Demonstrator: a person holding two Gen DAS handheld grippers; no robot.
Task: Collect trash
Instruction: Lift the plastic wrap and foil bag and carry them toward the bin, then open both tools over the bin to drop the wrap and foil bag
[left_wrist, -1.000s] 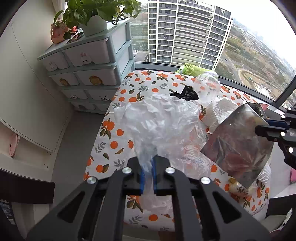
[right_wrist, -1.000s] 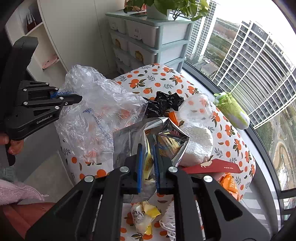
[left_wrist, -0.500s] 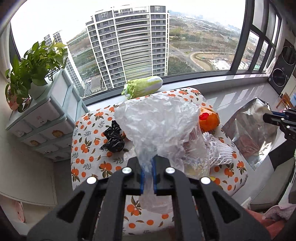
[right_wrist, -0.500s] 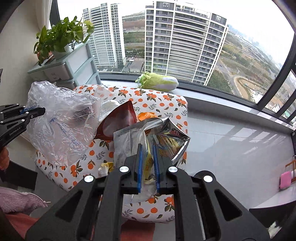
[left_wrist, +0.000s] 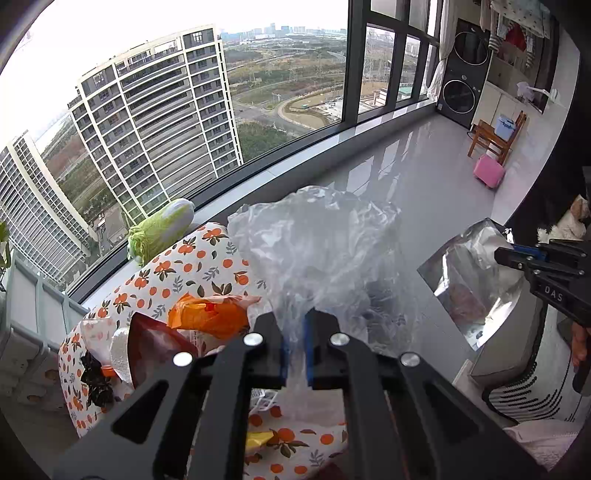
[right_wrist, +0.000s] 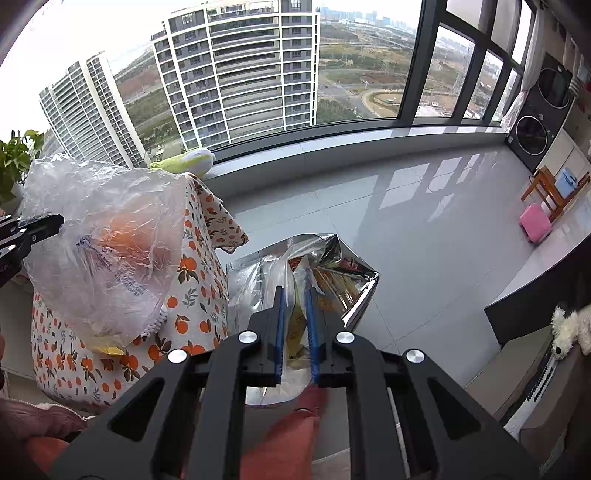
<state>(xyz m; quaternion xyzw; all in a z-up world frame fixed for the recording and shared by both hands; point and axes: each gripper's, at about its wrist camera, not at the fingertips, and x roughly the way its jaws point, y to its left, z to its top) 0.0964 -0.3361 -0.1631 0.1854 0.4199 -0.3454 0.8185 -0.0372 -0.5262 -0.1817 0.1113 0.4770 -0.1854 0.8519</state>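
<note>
My left gripper (left_wrist: 296, 341) is shut on a crumpled clear plastic bag (left_wrist: 321, 251), held up over the right end of the orange-print table (left_wrist: 199, 258). The bag also shows in the right wrist view (right_wrist: 103, 240). My right gripper (right_wrist: 295, 325) is shut on a silver foil snack bag (right_wrist: 332, 273) with a clear wrapper, held over the floor right of the table. The foil bag shows in the left wrist view (left_wrist: 469, 284). On the table lie an orange wrapper (left_wrist: 207, 315), a dark red packet (left_wrist: 155, 345) and a black scrap (left_wrist: 94, 380).
A green plush cabbage (left_wrist: 160, 229) lies on the window sill behind the table. Grey drawers (left_wrist: 26, 317) stand at the left. Glossy grey floor (right_wrist: 424, 229) spreads to the right, with a pink box (right_wrist: 535, 223), a wooden stool (right_wrist: 550, 188) and stacked washers (right_wrist: 535, 110) far off.
Both grippers have swung to the right with their bags still gripped. The view turned from the drawers and table toward the window and the open floor.
</note>
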